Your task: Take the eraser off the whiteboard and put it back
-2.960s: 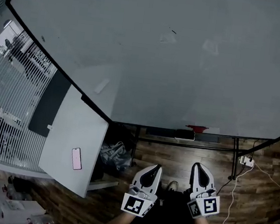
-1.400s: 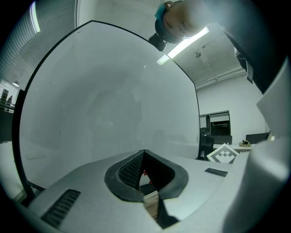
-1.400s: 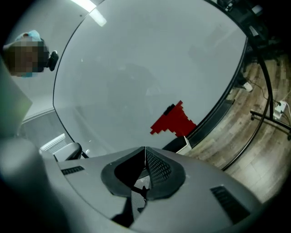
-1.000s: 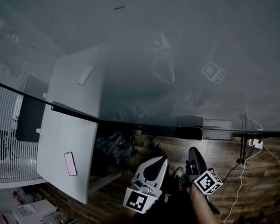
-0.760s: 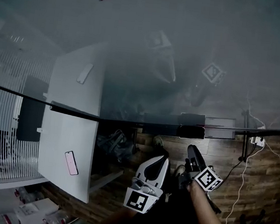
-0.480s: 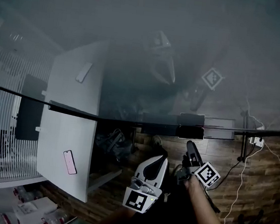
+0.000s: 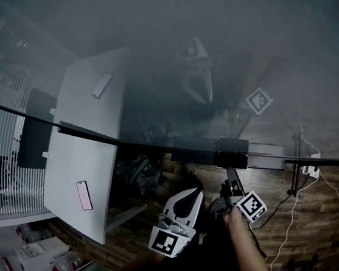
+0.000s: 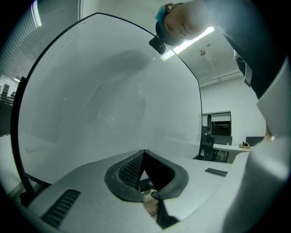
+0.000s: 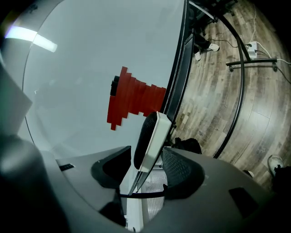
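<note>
The eraser [image 7: 231, 161] sits on the tray at the bottom edge of the whiteboard [image 7: 179, 53]. In the right gripper view the eraser [image 9: 152, 134] stands on edge, white back to the right and black felt toward the board. My right gripper [image 9: 146, 155] has just been opening its jaws. The eraser is between them and a gap shows at the left pad. In the head view the right gripper [image 7: 231, 174] points up at the tray. My left gripper [image 7: 193, 194] hangs lower with its tips together, and the left gripper [image 8: 144, 153] faces the board with nothing in it.
A white panel [image 7: 84, 152] with a pink phone [image 7: 83, 195] on it stands at the left. A dark bag [image 7: 137, 174] lies under the board. A power strip [image 7: 308, 171] with trailing cables is on the wooden floor [image 7: 305, 228] at the right, beside the board's stand legs.
The right gripper has rolled, its marker cube turning, and its tips have moved up the picture to the eraser on the tray. The left gripper has stayed put.
</note>
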`<action>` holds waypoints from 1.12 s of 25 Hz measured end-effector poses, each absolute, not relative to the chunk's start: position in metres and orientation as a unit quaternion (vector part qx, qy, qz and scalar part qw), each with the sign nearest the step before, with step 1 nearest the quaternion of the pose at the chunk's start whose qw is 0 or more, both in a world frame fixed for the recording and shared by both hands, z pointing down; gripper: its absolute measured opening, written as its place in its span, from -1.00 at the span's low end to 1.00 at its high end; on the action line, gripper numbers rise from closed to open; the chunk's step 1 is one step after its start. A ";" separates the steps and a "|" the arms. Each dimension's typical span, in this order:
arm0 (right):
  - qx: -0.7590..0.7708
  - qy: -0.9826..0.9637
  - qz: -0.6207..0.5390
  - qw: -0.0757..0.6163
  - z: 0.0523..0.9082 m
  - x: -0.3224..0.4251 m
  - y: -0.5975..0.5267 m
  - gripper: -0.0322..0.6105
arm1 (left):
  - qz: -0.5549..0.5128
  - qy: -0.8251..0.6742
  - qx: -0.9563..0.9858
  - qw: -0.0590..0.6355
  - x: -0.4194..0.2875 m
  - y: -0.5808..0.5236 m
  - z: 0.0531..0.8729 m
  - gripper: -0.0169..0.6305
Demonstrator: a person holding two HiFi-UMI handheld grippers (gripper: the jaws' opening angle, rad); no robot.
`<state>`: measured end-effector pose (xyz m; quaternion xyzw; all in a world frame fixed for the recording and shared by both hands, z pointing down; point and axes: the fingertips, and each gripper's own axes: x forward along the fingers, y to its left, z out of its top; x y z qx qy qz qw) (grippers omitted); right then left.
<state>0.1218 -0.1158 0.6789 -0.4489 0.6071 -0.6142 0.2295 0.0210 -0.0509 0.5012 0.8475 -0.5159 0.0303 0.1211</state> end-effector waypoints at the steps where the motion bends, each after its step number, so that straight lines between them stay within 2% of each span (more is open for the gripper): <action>1: -0.450 0.604 -0.616 0.230 0.680 0.122 -0.117 -0.26 | 0.030 -0.516 0.847 0.122 0.021 -0.051 0.502 -0.92; 7: -0.461 0.591 -0.622 0.227 0.687 0.125 -0.120 -0.27 | 0.033 -0.517 0.846 0.124 0.018 -0.052 0.505 -0.92; 18: -0.467 0.585 -0.622 0.230 0.688 0.126 -0.117 -0.41 | 0.034 -0.513 0.849 0.125 0.019 -0.055 0.508 -0.92; 28: -0.459 0.588 -0.623 0.235 0.683 0.120 -0.115 -0.42 | 0.029 -0.512 0.849 0.126 0.018 -0.056 0.507 -0.92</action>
